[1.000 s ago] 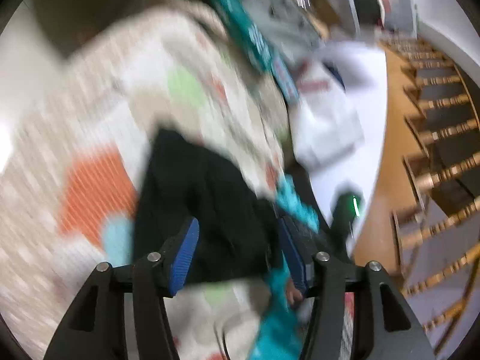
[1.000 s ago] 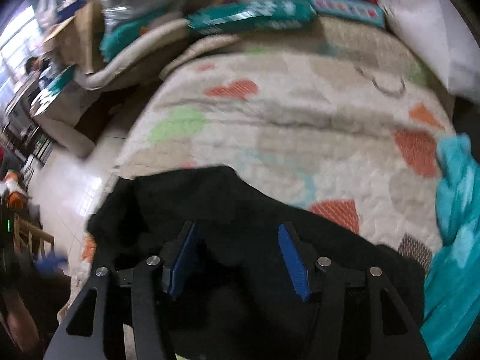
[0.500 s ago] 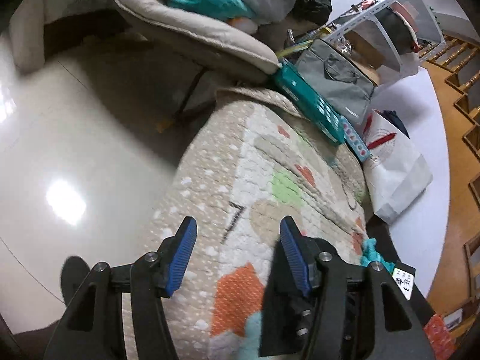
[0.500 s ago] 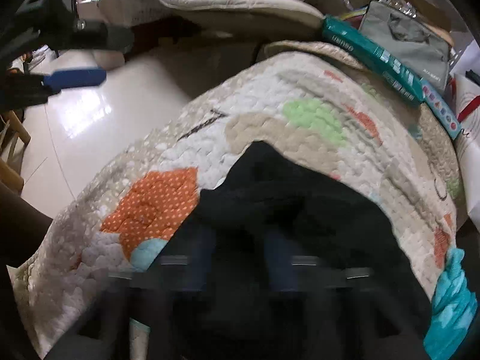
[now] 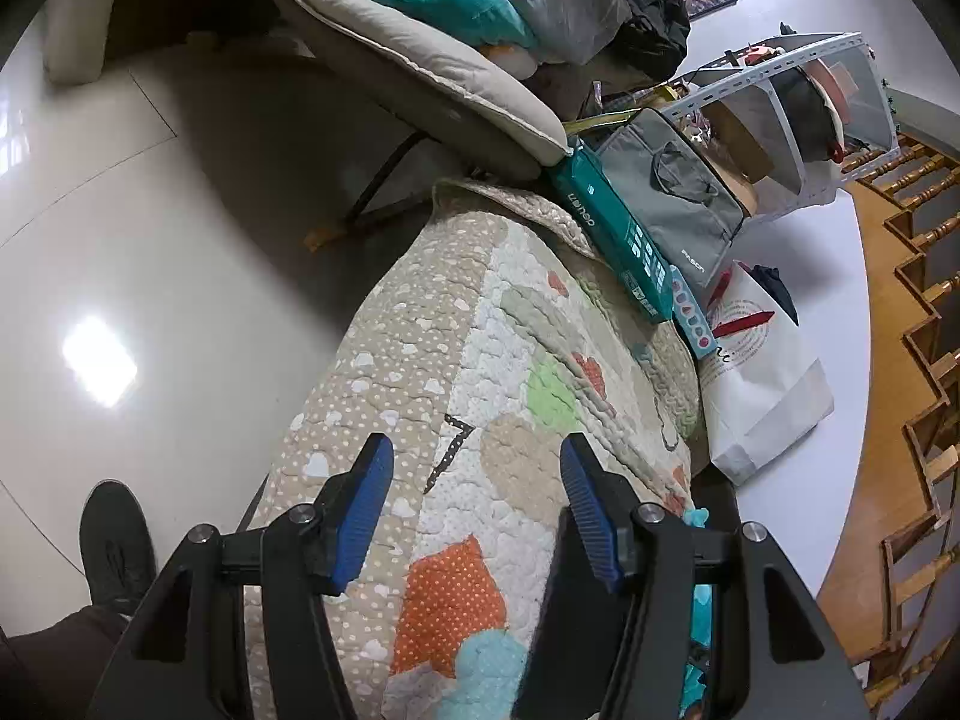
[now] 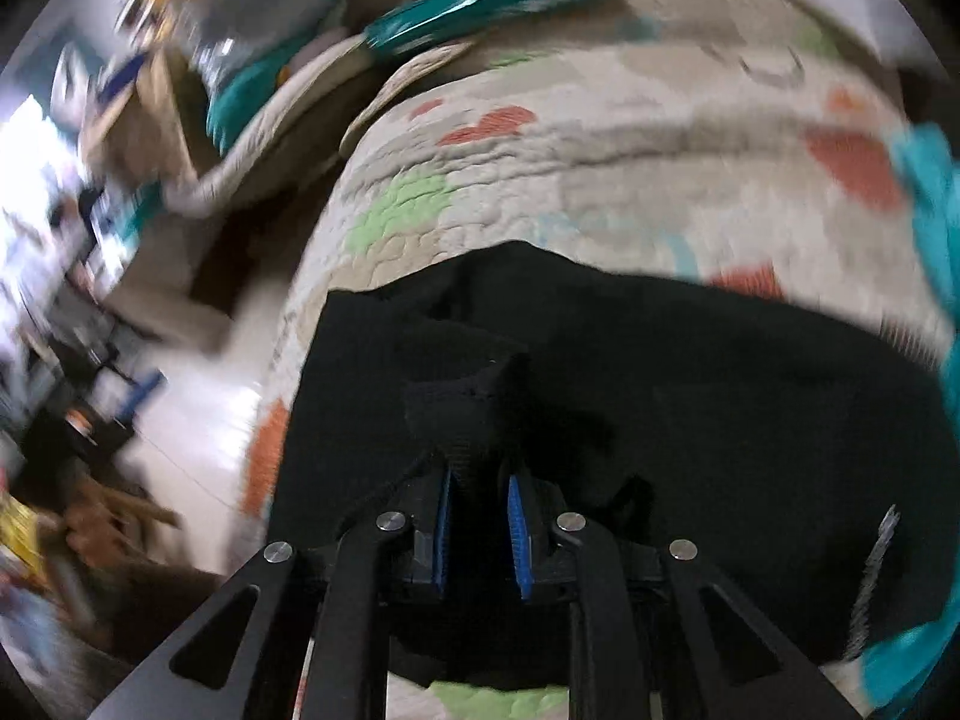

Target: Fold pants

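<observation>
The black pants (image 6: 690,384) lie spread on a patchwork quilt (image 6: 600,138) in the right wrist view. My right gripper (image 6: 478,480) is shut on a bunched fold of the pants, with fabric sticking up between its blue pads (image 6: 516,534). That view is motion-blurred. My left gripper (image 5: 474,468) is open and empty above the quilt (image 5: 480,360) near its left edge. Only a dark sliver that may be the pants shows behind its right finger in the left wrist view.
The quilt drops off to shiny floor (image 5: 150,252) on the left, where a black shoe (image 5: 117,540) stands. A teal box (image 5: 612,240), grey bag (image 5: 678,204) and white paper bag (image 5: 762,390) line the far edge. A teal cloth (image 6: 936,192) lies at right.
My left gripper swung off the pants and now points along the quilt, open. My right gripper closed on a fold of the pants and is moving with it.
</observation>
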Demonstrator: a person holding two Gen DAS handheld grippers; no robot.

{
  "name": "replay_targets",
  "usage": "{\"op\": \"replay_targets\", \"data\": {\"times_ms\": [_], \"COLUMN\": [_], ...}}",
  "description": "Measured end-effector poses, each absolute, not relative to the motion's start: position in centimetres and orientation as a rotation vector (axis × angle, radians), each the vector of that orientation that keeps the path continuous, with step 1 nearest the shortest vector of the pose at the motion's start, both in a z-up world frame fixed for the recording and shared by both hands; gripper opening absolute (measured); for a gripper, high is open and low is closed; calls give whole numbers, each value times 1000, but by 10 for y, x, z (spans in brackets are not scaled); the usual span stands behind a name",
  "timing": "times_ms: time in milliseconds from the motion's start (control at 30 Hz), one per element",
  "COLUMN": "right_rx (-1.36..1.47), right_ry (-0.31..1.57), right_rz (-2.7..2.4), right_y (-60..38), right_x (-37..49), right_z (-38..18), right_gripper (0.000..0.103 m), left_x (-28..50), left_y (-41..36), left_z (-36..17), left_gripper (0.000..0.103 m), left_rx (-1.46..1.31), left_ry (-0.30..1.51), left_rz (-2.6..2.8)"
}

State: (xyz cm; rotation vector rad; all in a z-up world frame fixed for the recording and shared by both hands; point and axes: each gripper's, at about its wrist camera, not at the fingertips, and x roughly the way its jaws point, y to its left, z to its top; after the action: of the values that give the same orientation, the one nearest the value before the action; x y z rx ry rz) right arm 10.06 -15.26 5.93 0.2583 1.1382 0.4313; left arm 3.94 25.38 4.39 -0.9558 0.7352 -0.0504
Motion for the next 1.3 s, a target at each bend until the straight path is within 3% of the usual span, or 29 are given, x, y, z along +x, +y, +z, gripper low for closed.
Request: {"op": "replay_targets", "data": {"times_ms": [100,167,233,367,500,633,767,1067,1300], "right_rx": [276,228,183,112,243,292,82,105,-282], "right_ry": [1144,1129,1087,971,918,1054,1099,1119,1269], "right_rz": [373,280,172,17,283,492,206,535,587], "right_y": [-159,-161,-168,-180,-167,-139,-146,-96,-4], "right_x": [100,100,100,90,79,81,90,151,180], "right_z": [57,57,60,82,102,81,57,105,71], "right_gripper": [18,29,62,63,62,62,62,63,66], "left_x": [40,40,39,41,42,43,44,39,49], "left_y": [254,254,254,255,254,248,236,143,91], "left_z": [44,44,44,44,43,42,41,12,12], "left_gripper": [56,56,56,56,56,56,56,57,59], "left_rx": [-952,-953,-951,-950,-942,-918,-891,-946,-721], "left_ry": [736,736,737,738,746,757,782,929,990], "left_rz": [-48,-48,-45,-42,-53,-67,-104,-348,-360]}}
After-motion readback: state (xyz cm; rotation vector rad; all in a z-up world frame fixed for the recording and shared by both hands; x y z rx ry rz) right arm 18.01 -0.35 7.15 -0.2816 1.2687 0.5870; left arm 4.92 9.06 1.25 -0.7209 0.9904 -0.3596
